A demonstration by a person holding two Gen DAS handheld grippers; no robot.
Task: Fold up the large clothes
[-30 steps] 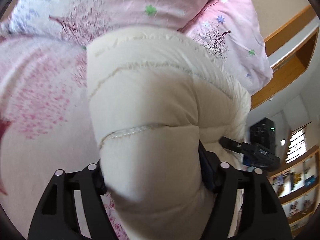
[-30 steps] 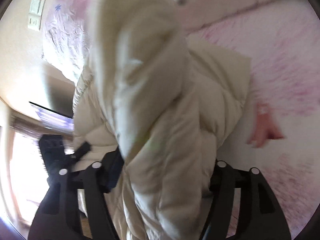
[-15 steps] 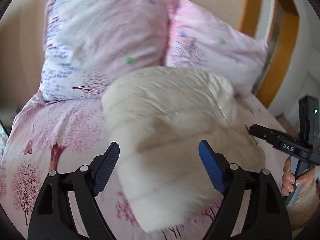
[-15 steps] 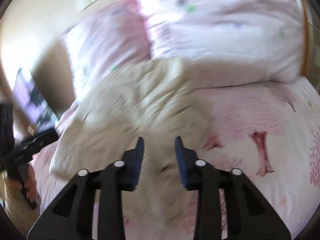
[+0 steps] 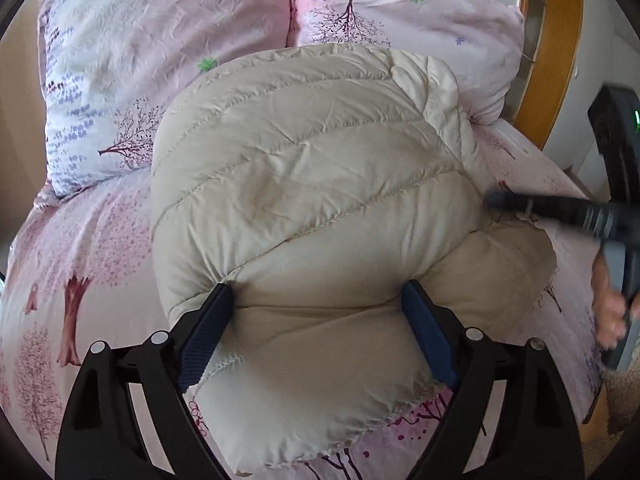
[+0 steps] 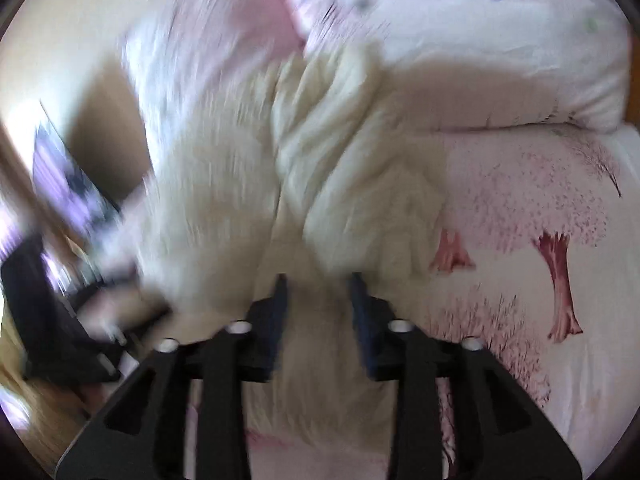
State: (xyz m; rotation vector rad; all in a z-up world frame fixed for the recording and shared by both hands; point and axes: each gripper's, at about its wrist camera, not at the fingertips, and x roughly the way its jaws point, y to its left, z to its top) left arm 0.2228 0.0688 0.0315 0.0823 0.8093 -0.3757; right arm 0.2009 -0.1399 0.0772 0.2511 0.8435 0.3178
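A cream quilted puffer jacket (image 5: 312, 184) lies bunched in a folded heap on the pink tree-print bed sheet (image 5: 80, 256). My left gripper (image 5: 316, 328) is open, its blue pads wide apart on either side of the jacket's near fold. In the blurred right wrist view the same jacket (image 6: 312, 152) lies ahead of my right gripper (image 6: 318, 300), whose jaws stand narrowly apart over the jacket's near edge; I cannot tell whether they pinch cloth. The right gripper also shows at the right of the left wrist view (image 5: 568, 210).
Two pink printed pillows (image 5: 152, 52) (image 5: 416, 12) lean at the head of the bed behind the jacket. A wooden bed frame (image 5: 548, 56) stands at the right. The bed's edge and floor (image 6: 24, 392) show at the left of the right wrist view.
Both grippers let go of the lifted jacket, which dropped onto the bed. The left gripper then moved in around the near fold. The right gripper narrowed and is moving fast.
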